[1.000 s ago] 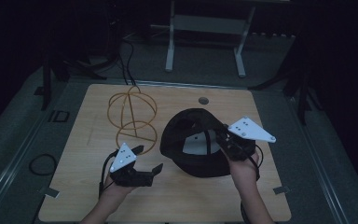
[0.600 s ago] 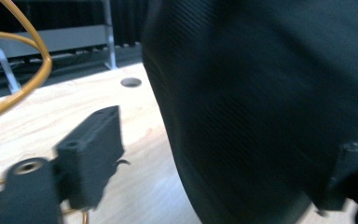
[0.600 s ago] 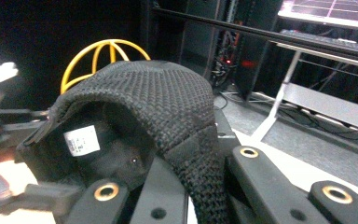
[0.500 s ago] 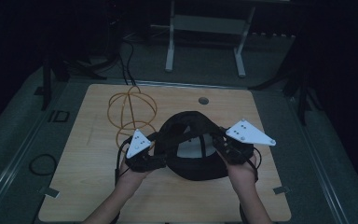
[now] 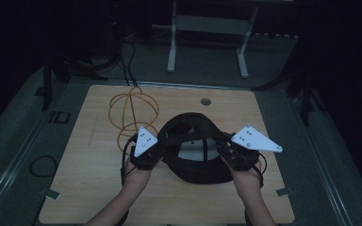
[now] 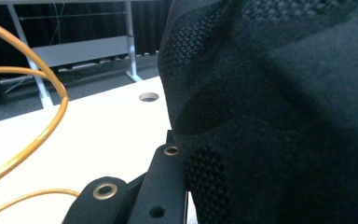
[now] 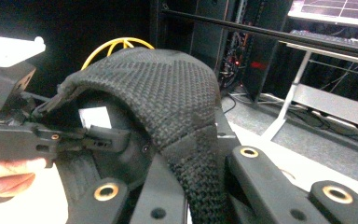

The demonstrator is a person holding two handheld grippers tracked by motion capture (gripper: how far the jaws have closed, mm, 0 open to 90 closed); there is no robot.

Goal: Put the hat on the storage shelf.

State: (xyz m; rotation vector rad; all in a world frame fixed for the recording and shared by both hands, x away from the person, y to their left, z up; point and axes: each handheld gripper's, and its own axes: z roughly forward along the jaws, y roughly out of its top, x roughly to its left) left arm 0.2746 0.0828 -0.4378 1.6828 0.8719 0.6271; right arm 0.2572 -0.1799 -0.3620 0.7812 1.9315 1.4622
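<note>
A black woven cap (image 5: 195, 141) sits in the middle of the wooden table (image 5: 89, 188), its opening facing up and a white label (image 5: 193, 150) inside. My left gripper (image 5: 158, 153) holds its left rim and my right gripper (image 5: 228, 155) its right rim. In the right gripper view a band of the cap (image 7: 168, 93) runs down between my right gripper's (image 7: 200, 186) jaws, which are shut on it; the left gripper (image 7: 107, 135) bites the far rim. In the left gripper view the cap's fabric (image 6: 270, 116) presses against one jaw and hides the other jaw of the left gripper (image 6: 182, 186).
A gold wire stand (image 5: 132, 110) rises just behind the left gripper, close to its hand, and its hoops (image 6: 51, 107) curve near the left jaw. A round hole (image 5: 206, 101) is in the table's far side. Beyond the table stands a metal frame (image 5: 207, 23), with cables on the floor.
My left gripper has moved from the table's front left up and right to the cap's left rim and closed on it. The right gripper has kept its hold and the cap now spreads between both.
</note>
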